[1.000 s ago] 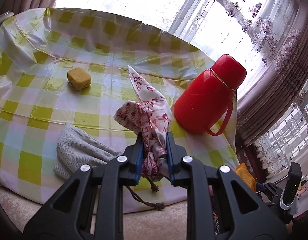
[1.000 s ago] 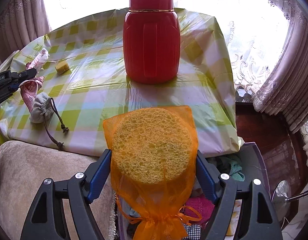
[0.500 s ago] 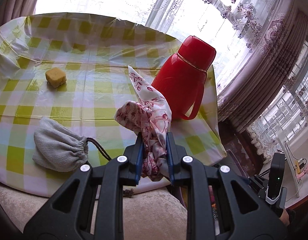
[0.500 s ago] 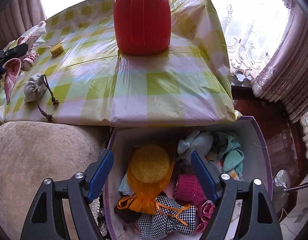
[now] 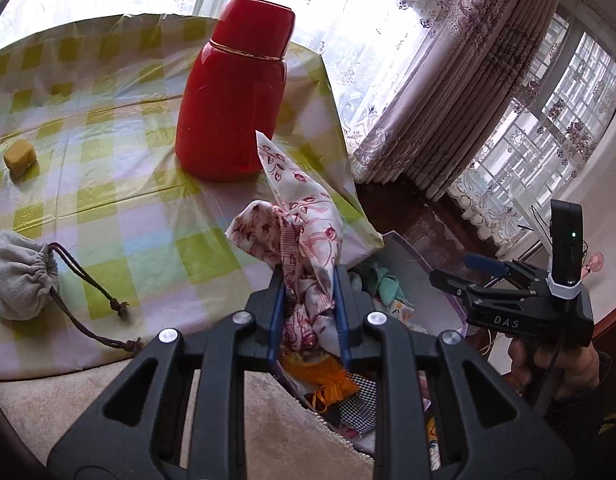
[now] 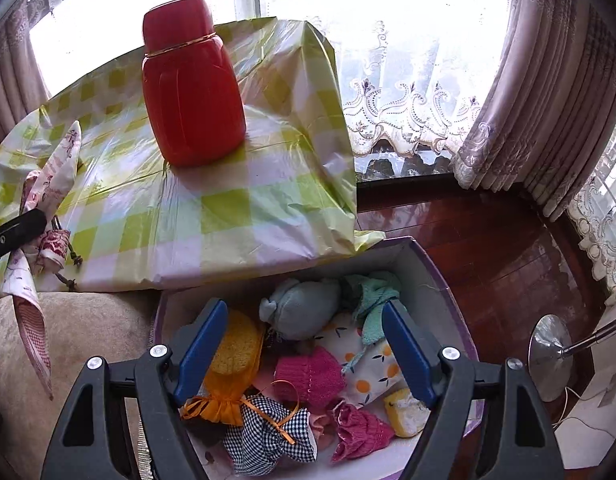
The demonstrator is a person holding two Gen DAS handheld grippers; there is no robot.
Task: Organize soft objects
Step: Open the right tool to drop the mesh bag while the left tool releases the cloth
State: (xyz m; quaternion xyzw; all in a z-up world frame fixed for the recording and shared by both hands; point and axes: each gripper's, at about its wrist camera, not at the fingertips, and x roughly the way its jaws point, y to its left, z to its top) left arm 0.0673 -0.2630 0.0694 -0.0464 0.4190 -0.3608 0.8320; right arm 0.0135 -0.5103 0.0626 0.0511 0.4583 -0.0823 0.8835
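Observation:
My left gripper is shut on a red-and-white patterned cloth and holds it up over the table's near right corner, beside the box. The same cloth hangs at the left of the right wrist view. A white box on the floor holds several soft items, among them an orange mesh bag with a yellow sponge. My right gripper hangs open above the box, nothing between its fingers. A grey drawstring pouch and a small yellow sponge cube lie on the table.
A tall red thermos stands on the checked tablecloth near its right edge. A beige cushion sits in front of the table, left of the box. A lamp base stands on the wooden floor at the right; curtains hang behind.
The right gripper has let the orange mesh bag go into the box and now stands open over it. The left gripper has carried the patterned cloth rightward, toward the box.

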